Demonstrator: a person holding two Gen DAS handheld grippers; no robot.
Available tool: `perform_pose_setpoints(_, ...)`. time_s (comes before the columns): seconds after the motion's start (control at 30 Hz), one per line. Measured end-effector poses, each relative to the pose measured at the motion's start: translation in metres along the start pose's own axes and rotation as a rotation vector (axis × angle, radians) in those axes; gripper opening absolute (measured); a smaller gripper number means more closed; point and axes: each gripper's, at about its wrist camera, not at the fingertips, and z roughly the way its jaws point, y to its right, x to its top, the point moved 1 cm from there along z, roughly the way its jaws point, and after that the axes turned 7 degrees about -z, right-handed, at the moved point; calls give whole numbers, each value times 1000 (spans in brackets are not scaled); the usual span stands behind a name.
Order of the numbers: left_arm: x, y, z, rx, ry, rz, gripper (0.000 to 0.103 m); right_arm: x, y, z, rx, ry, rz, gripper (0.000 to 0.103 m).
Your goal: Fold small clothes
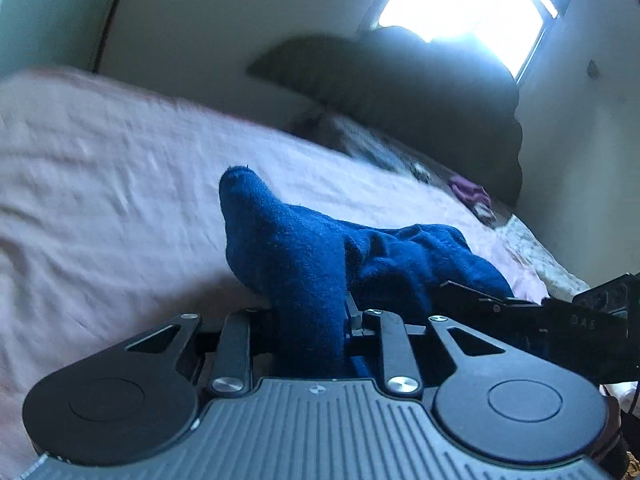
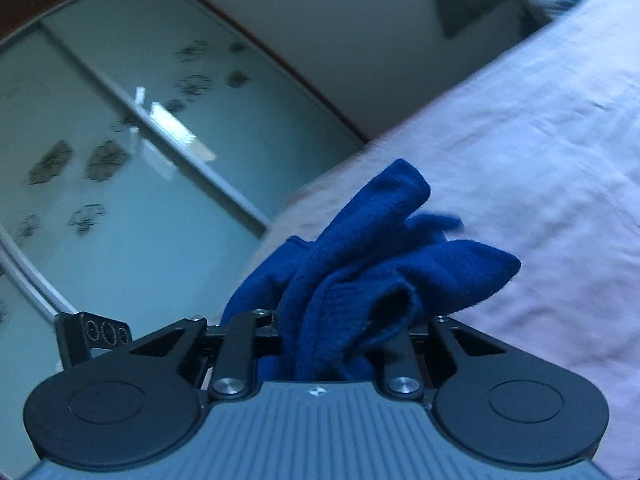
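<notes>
A dark blue sock is held over a pink bedsheet. My left gripper is shut on one end of it; the toe sticks up past the jaws. My right gripper enters from the right in the left wrist view and holds the bunched other end. In the right wrist view the right gripper is shut on the crumpled blue sock, which hides its fingertips. The left gripper shows at the lower left there.
The pink bedsheet fills the right of the right wrist view. A dark pillow pile and a small purple cloth lie at the bed's far end under a bright window. A glass wardrobe door stands beside the bed.
</notes>
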Motion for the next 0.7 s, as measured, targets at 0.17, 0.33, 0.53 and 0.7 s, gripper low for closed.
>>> perform_pose_setpoints(0.17, 19, -19, -6, 127, -38, -3, 46, 3, -5, 28, -71, -42, -5, 40)
perform_pose_setpoints(0.33, 8, -34, -13, 337, -15, 41, 62, -9, 2, 25, -432, -80, -127, 63)
perform_pose_setpoints(0.53, -26, -18, -43, 334, -24, 66, 78, -25, -53, -31, -451, 8, -352, 65)
perform_pose_setpoints(0.7, -61, -10, -39, 413, -45, 128, 85, -67, -85, -17, -447, -142, -578, 78)
